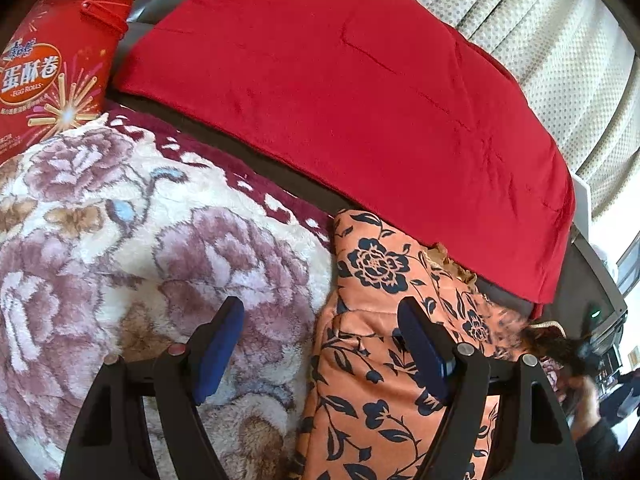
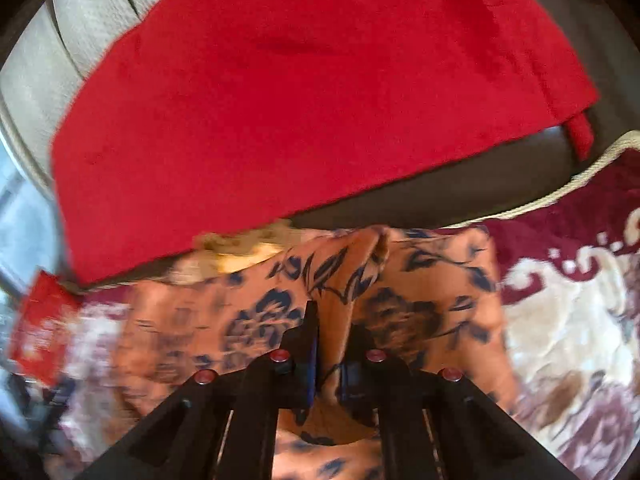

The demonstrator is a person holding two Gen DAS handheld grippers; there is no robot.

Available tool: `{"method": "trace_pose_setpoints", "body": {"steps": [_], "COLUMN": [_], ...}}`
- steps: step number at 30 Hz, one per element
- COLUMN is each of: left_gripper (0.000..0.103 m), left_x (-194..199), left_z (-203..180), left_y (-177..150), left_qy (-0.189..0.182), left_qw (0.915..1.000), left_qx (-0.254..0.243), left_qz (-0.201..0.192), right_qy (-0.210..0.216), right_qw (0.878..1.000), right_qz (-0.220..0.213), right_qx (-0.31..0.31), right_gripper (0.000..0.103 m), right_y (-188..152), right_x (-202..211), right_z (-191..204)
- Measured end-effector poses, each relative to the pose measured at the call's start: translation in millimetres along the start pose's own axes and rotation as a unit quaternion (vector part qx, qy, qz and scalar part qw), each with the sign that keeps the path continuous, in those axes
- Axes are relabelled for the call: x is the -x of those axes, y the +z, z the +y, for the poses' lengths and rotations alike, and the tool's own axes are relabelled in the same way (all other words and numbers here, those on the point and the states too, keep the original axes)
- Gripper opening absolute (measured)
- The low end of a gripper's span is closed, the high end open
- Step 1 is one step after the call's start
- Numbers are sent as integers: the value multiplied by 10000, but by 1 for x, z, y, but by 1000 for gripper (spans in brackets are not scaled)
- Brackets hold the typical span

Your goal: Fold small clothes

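An orange garment with a dark blue flower print [image 1: 372, 360] lies on a plush floral blanket [image 1: 120, 240]. My left gripper [image 1: 320, 320] is open, hovering over the garment's left edge, its right finger over the cloth. In the right wrist view my right gripper [image 2: 334, 320] is shut on a raised fold of the same orange garment [image 2: 420, 312]; the view is blurred by motion.
A large red cushion [image 1: 340, 100] lies behind the garment on a dark sofa seat [image 2: 400, 196]. A red egg-roll tin [image 1: 52, 72] stands at the far left. Dotted curtains [image 1: 560, 40] hang behind. A red item [image 2: 40, 332] shows at the left of the right wrist view.
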State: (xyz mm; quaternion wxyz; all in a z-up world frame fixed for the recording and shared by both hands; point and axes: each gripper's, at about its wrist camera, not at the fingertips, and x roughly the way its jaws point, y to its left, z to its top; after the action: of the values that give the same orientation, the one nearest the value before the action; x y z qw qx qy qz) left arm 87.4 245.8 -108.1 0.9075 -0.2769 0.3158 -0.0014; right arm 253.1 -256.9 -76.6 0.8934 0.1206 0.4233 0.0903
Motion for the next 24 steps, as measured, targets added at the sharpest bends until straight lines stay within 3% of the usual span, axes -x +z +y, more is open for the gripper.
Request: {"method": "trace_pose_setpoints", "body": {"steps": [1, 3, 4, 6, 9, 10, 12, 16, 17, 19, 20, 22, 24], "left_gripper": [80, 80, 80, 80, 80, 80, 80, 80, 80, 80, 80, 80, 80], "left_x": [-2, -2, -2, -3, -5, -6, -9, -9, -9, -9, -10, -11, -14], "left_z": [-2, -4, -4, -3, -2, -3, -6, -13, -14, -15, -15, -14, -14], "left_y": [-1, -4, -5, -5, -5, -5, -6, -9, -10, -11, -11, -12, -13], "left_qy": [22, 103, 139, 143, 130, 134, 161, 227, 241, 257, 272, 269, 248], "left_qw": [10000, 9997, 9996, 9996, 9998, 9997, 9995, 9986, 9984, 9979, 9978, 9979, 9981], "left_qx": [-57, -202, -238, -224, -175, -190, -256, -468, -515, -588, -595, -582, -559], "left_qz": [27, 33, 25, 35, 16, 21, 36, 32, 23, 26, 41, 68, 108], "right_qy": [4, 100, 229, 53, -169, -91, 458, 1626, 1703, 1379, 1394, 1593, 1827], "right_qw": [9999, 9966, 9972, 9975, 9951, 9945, 9929, 9838, 9827, 9849, 9783, 9710, 9705], "right_qz": [133, 721, 542, 252, -340, -504, -706, -342, -144, 335, 500, 169, 60], "right_qx": [-44, -392, -468, -662, -913, -919, -842, -677, -719, -996, -1451, -1774, -1575], "right_gripper": [15, 41, 42, 60, 66, 68, 80, 83, 84, 83, 77, 78, 82], "right_y": [-9, -27, -34, -37, -25, -20, -5, -6, -10, -18, -27, -29, -29], "right_x": [-14, -40, -36, -20, 18, 28, 39, 16, 0, -39, -54, -40, -26], "right_z": [-9, -25, -30, -39, -45, -43, -26, -10, -9, -27, -44, -49, -38]}}
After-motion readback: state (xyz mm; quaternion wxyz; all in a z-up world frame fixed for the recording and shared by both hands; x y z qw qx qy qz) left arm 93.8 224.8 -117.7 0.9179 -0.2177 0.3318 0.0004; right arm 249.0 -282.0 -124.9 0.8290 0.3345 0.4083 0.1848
